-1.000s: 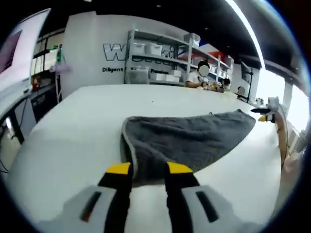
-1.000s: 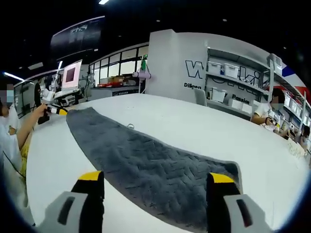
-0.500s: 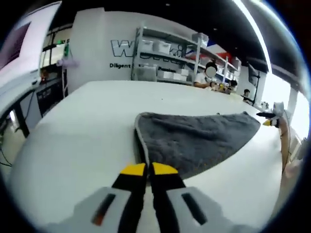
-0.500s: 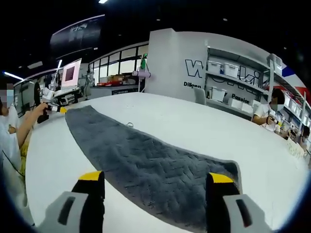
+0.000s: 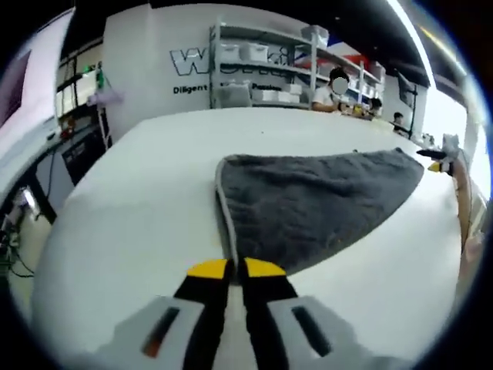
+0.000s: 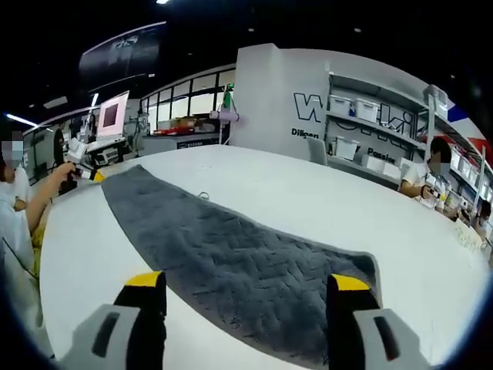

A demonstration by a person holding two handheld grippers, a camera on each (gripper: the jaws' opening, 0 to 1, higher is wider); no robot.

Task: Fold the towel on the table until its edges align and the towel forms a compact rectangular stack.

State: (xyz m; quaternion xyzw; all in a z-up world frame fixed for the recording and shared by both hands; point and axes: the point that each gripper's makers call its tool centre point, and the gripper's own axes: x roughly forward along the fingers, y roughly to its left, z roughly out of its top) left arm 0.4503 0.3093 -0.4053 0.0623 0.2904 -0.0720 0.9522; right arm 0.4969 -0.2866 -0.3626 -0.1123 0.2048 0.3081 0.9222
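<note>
left tool pinched on a towel corner, right tool open at the other end

a long grey towel (image 6: pixel 223 258) lies flat on a wide white tabletop (image 5: pixel 139 200), stretched out as a single strip and not yet folded. shelving with storage boxes (image 5: pixel 266 73) stands against the far wall, and people sit at the far right of the tabletop.

in the left gripper view, the left tool (image 5: pixel 229 268) has its yellow-tipped jaws drawn together, with only a thin slit between them, at the near corner of the towel. the towel's pale hem runs straight into that slit, so the tool appears to have the corner nipped. in the right gripper view, the right tool (image 6: pixel 251 284) has its jaws wide apart, straddling the near end of the towel and gripping nothing; whether the tips touch the cloth cannot be told.

risks from here: the left grip looks to take in very little cloth, so the corner could slide out once it is lifted. with the right tool holding nothing, pulling from the left end alone could drag or skew the whole towel, leaving the edges misaligned. a fast lift could also bunch the thick pile.

pose: the left tool sits low, close to the tabletop, pointing along the towel's length. the right tool is also low and level, aimed down the strip toward the far end, where a hand (image 6: pixel 63 176) holds the other tool at the towel's far corner.
</note>
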